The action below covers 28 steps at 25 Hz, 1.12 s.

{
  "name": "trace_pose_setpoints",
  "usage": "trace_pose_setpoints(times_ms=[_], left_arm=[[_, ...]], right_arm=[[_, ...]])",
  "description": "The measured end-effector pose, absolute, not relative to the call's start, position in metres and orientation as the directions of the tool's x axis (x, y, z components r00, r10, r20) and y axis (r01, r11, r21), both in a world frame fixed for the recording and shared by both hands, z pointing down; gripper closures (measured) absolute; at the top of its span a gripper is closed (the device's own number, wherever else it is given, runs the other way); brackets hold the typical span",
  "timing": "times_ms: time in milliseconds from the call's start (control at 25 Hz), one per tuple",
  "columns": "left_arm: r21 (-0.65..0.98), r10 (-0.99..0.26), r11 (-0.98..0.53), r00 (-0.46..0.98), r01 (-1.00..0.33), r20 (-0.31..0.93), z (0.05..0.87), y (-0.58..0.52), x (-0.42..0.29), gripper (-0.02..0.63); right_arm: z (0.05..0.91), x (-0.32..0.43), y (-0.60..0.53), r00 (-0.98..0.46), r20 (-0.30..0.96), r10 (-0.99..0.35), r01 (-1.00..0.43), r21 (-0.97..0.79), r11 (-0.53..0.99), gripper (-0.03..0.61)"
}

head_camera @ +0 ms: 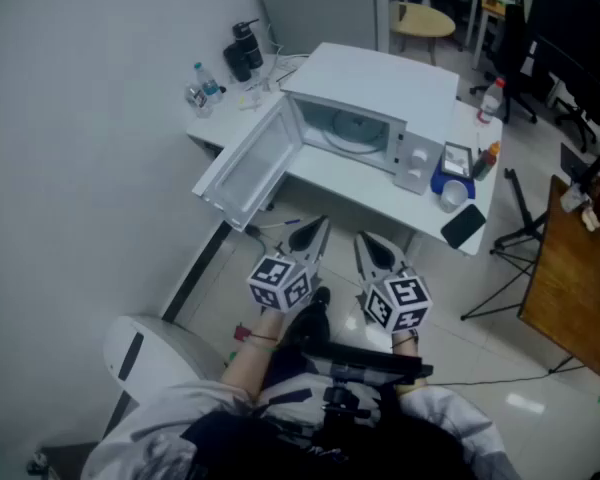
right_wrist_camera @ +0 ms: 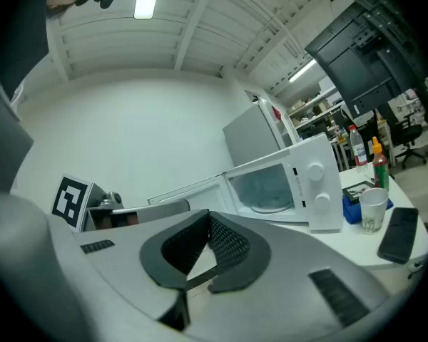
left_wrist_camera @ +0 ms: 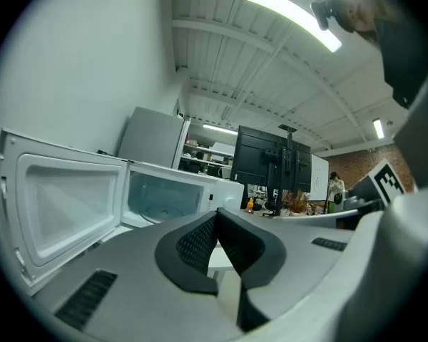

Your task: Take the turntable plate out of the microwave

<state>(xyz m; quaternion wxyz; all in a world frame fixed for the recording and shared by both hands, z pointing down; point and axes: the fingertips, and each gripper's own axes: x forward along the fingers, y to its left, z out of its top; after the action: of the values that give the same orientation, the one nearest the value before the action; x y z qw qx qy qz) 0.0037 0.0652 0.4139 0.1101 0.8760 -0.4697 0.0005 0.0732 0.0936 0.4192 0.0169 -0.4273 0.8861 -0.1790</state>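
A white microwave (head_camera: 380,98) stands on a white table (head_camera: 340,190) with its door (head_camera: 250,163) swung open to the left. The glass turntable plate (head_camera: 355,133) lies inside the cavity, seen also as the plate (right_wrist_camera: 277,206) and, faintly, the plate (left_wrist_camera: 157,212). My left gripper (head_camera: 315,230) and right gripper (head_camera: 368,243) hover side by side in front of the table, well short of the microwave. Both are shut with nothing between the jaws; the left gripper (left_wrist_camera: 215,218) and right gripper (right_wrist_camera: 207,219) show tips touching.
Right of the microwave sit a blue box (head_camera: 453,183), a paper cup (right_wrist_camera: 372,209), a black phone (head_camera: 464,225) and bottles (head_camera: 490,98). Bottles and a dark jug (head_camera: 242,48) stand at the table's left back. A wooden desk (head_camera: 580,288) is at right, a white stool (head_camera: 145,353) at lower left.
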Motion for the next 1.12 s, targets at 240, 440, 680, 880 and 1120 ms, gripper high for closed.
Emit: trace_pose_setpoints(times_ms=[240, 440, 680, 880, 1120], left_arm=[[0.207, -0.813, -0.544, 0.572, -0.813, 0.109, 0.428, 0.011, 0.009, 0.606], [0.223, -0.787, -0.57, 0.603, -0.791, 0.129, 0.449, -0.044, 0.004, 0.606], [0.243, -0.758, -0.591, 0.633, -0.769, 0.161, 0.466, -0.103, -0.012, 0.606], [0.267, -0.744, -0.59, 0.642, -0.762, 0.187, 0.483, -0.144, -0.034, 0.606], [0.306, -0.71, -0.609, 0.675, -0.732, 0.201, 0.497, -0.186, -0.049, 0.606]], right_arm=[[0.433, 0.094, 0.044, -0.594, 0.15, -0.79, -0.782, -0.336, 0.524, 0.568], [0.448, 0.094, -0.005, -0.554, 0.187, -0.811, -0.811, -0.338, 0.477, 0.568], [0.476, 0.062, -0.065, -0.562, 0.269, -0.782, -0.806, -0.389, 0.446, 0.568], [0.509, 0.044, -0.11, -0.543, 0.364, -0.756, -0.813, -0.452, 0.367, 0.564], [0.543, 0.03, -0.164, -0.515, 0.441, -0.735, -0.788, -0.582, 0.203, 0.503]])
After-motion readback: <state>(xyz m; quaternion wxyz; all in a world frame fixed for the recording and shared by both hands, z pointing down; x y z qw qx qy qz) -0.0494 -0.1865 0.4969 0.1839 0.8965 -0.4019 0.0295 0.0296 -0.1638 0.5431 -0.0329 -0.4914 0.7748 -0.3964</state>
